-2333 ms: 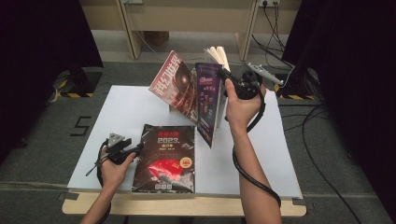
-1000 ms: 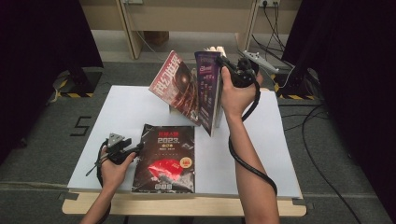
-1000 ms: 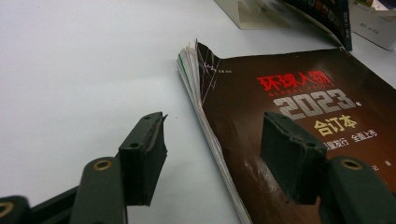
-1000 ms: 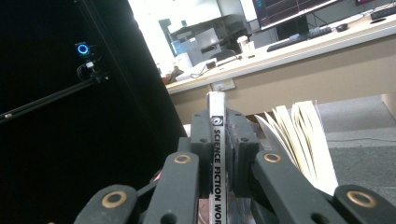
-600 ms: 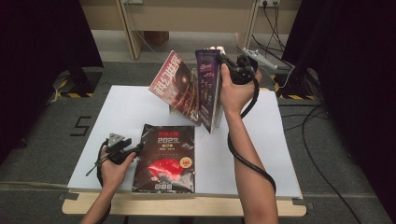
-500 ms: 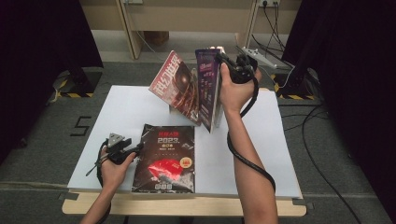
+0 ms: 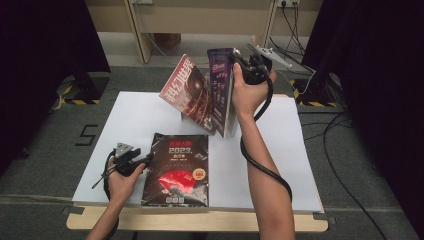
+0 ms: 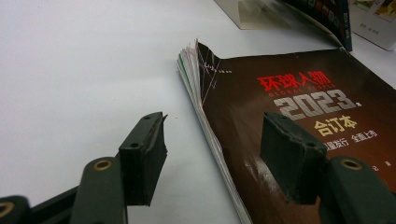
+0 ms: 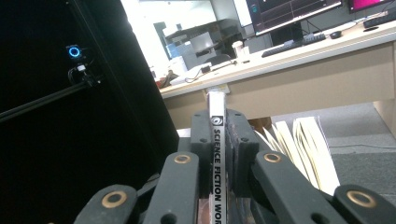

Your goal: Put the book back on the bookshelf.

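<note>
Right claw (image 9: 218, 140) is clamping the spine of a purple-covered glossy magazine (image 7: 221, 90), holding it upright over the white surface (image 7: 300, 165). Left claw (image 8: 210, 158) is sitting apart, straddling the edge of a flat black magazine (image 8: 299, 102).

White table (image 7: 280, 165) w/ dark magazine (image 7: 176, 170) flat.

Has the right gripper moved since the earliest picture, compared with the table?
Yes. The right gripper, shut on the upright magazine, has shifted left: earlier it stood nearer the right edge of the white table, and the fanned pages have closed.
</note>
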`<state>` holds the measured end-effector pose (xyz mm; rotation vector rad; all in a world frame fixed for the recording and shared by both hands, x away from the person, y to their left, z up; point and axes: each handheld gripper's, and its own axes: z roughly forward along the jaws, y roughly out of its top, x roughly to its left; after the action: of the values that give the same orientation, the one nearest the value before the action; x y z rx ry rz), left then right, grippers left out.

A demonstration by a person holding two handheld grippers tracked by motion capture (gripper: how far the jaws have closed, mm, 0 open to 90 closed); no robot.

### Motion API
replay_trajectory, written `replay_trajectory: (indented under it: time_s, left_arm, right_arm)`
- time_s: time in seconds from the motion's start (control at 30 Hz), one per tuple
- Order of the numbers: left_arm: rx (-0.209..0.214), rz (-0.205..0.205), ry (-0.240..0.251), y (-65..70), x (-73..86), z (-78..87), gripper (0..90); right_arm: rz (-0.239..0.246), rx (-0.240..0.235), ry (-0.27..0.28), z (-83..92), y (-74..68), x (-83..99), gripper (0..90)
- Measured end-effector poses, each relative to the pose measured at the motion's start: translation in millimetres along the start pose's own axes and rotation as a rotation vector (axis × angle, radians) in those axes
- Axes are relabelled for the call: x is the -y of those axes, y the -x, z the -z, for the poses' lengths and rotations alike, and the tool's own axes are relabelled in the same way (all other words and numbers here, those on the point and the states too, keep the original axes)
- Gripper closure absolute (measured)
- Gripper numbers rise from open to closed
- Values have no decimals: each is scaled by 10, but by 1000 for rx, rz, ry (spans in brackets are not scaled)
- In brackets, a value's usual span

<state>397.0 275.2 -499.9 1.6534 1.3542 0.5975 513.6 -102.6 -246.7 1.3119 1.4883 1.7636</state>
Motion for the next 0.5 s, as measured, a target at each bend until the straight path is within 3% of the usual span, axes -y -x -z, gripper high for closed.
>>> replay_trajectory:
  time_s: [0.5]
  left_arm:
    - [-1,-2,2,2,1,1,394]
  right_arm:
    - [16,21,8,-126,14,-56,837]
